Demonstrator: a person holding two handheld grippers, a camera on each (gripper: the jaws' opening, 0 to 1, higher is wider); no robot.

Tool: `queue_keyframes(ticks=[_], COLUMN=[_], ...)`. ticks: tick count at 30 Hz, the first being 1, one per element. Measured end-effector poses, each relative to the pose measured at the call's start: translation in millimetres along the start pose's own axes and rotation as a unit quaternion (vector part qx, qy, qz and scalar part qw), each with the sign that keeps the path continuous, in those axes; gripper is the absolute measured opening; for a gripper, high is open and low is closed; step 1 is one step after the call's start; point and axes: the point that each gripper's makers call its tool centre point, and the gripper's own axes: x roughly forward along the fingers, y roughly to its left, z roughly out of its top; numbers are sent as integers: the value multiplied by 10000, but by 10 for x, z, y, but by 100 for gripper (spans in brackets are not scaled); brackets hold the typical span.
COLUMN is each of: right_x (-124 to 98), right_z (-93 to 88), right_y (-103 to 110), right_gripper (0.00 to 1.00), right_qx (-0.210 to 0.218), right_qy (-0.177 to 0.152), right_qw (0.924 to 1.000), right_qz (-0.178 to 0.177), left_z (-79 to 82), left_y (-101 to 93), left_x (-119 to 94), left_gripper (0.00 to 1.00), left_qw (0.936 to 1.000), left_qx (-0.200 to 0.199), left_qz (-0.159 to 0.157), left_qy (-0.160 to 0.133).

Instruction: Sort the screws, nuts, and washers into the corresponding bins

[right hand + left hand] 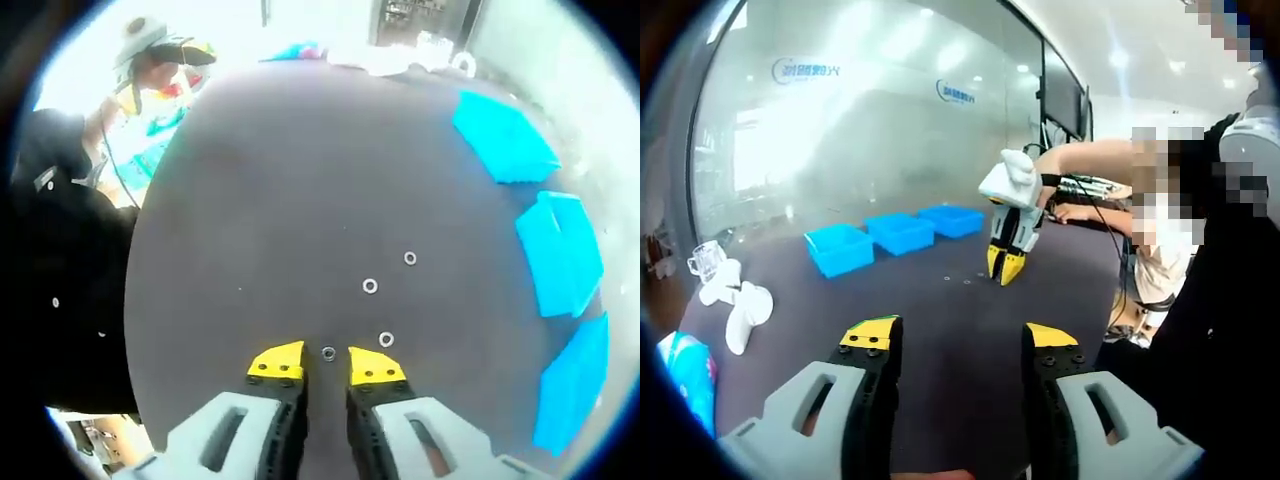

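Note:
Several small metal rings lie on the dark table point(250, 200): one point(328, 352) sits just ahead of the gap between my right gripper's point(327, 362) yellow tips, others point(386, 339) point(370, 286) point(410, 258) lie further out. The right gripper is open, its jaws narrowly apart and touching nothing. Three blue bins point(505, 140) point(560, 250) point(575, 385) line the table's right side. In the left gripper view the right gripper point(1003, 268) points down at the table beside tiny parts point(965, 282), with the bins point(840, 248) point(900, 232) point(952, 219) behind. My left gripper point(960, 340) hangs wide open above the table, empty.
White plastic objects point(735, 305) and a clear cup point(705, 260) sit at the table's left edge, next to a blue packet point(690, 370). A person point(1160, 260) stands close at the right. A glass wall point(860, 110) backs the table. A seated person point(150, 60) is at the far side.

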Motion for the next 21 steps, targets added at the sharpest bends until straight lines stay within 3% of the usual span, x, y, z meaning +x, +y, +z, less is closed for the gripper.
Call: queue_keyframes(ticks=[21], right_x=[-37], right_z=[5], right_y=[40], right_gripper=[0], right_qx=[57], right_qy=[-141], right_qw=[9999], right_qz=[-7], left_z=[9], left_y=[4], left_x=[-35], left_gripper=[47], left_qw=[10000], left_qx=[-55], left_qz=[33], left_qy=[-57])
